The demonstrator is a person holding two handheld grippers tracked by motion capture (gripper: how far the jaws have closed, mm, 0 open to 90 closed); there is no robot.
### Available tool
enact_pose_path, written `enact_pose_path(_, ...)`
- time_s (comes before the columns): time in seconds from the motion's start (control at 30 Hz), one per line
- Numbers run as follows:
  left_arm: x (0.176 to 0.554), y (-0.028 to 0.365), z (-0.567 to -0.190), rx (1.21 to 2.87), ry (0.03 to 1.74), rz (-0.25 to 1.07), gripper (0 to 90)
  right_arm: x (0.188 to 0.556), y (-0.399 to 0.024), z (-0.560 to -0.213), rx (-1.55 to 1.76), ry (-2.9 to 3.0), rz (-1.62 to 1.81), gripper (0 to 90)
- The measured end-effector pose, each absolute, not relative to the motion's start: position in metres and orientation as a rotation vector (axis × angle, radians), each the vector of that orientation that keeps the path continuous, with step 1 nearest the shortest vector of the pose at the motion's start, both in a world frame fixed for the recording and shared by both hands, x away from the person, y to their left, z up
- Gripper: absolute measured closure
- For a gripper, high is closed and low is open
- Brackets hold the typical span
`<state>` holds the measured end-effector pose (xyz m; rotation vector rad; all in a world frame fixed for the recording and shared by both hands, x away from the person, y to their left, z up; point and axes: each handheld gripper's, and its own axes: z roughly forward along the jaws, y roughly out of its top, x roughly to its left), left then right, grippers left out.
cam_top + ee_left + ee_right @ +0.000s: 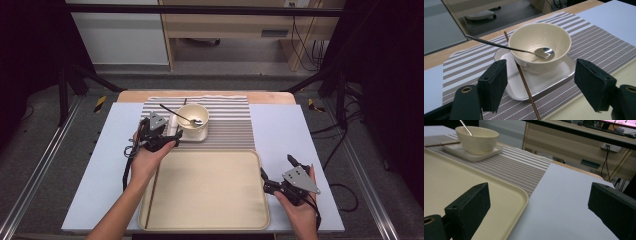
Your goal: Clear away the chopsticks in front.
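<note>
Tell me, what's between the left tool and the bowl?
In the left gripper view, a brown chopstick lies across the white plate, between the open left tool and the bowl.

Chopstick btwn tongs & bowl

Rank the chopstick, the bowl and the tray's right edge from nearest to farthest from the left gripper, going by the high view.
From the left gripper:
1. Chopstick, lying across the small plate, just ahead of the jaws.
2. Bowl, on that plate, just beyond.
3. Tray right edge, far across, by the right gripper.
</note>
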<state>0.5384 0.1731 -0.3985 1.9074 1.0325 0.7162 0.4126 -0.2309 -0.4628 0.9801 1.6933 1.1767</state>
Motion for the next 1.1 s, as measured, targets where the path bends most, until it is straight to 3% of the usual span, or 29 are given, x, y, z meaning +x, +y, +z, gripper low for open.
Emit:
enact_pose_path(0.5, 0.566, 0.173, -0.425, 1.931, 1.129, 0.659, 50.2, 0.411, -0.238, -0.461, 1.007, 1.674, 1.175, 5.0)
enact_pose_path(1.1, 0.584, 0.171, -0.451, 1.973, 1.213, 0.628, 64.6, 0.411, -0.240, -0.461, 1.018, 1.672, 1.173, 5.4)
